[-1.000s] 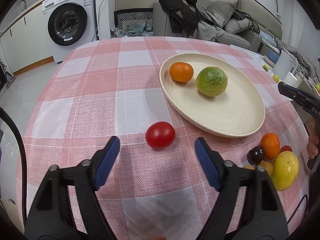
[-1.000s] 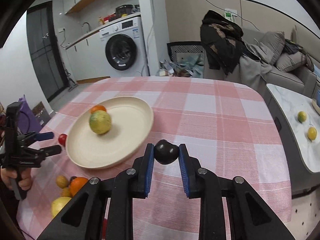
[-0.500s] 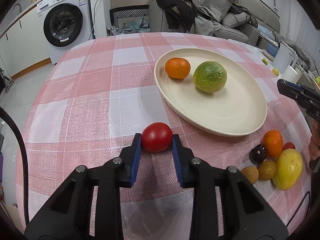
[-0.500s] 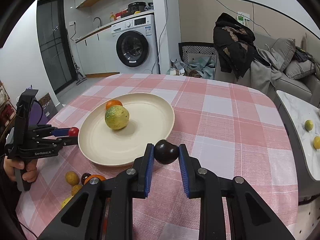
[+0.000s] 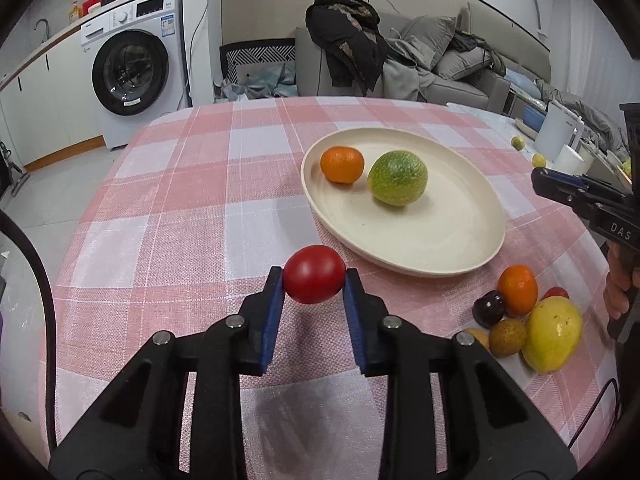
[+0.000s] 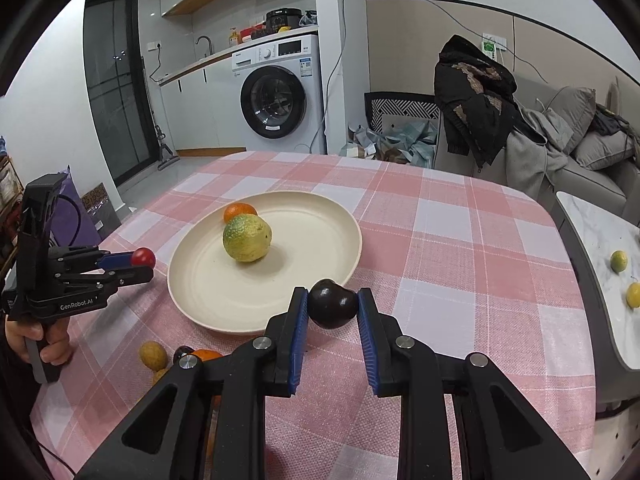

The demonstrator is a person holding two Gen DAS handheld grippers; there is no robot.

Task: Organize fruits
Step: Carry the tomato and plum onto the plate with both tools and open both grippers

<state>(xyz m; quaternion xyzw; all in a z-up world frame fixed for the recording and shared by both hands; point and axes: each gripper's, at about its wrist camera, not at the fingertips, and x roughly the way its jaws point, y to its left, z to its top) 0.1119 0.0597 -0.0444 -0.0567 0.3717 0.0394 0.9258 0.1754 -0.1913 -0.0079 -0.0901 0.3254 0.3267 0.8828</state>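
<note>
Pinching a red tomato (image 5: 314,274) in our left gripper (image 5: 313,280) just short of the cream plate (image 5: 460,256); our right gripper (image 6: 333,307) clamps a dark plum (image 6: 333,304) at its rim.

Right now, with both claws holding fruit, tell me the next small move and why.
Probably carry the left claw forward and right over the plate and release there. It is shut on the red tomato, off the cloth, short of the near rim. The orange and green fruit sit at the far side, so the near part is bare.
</note>
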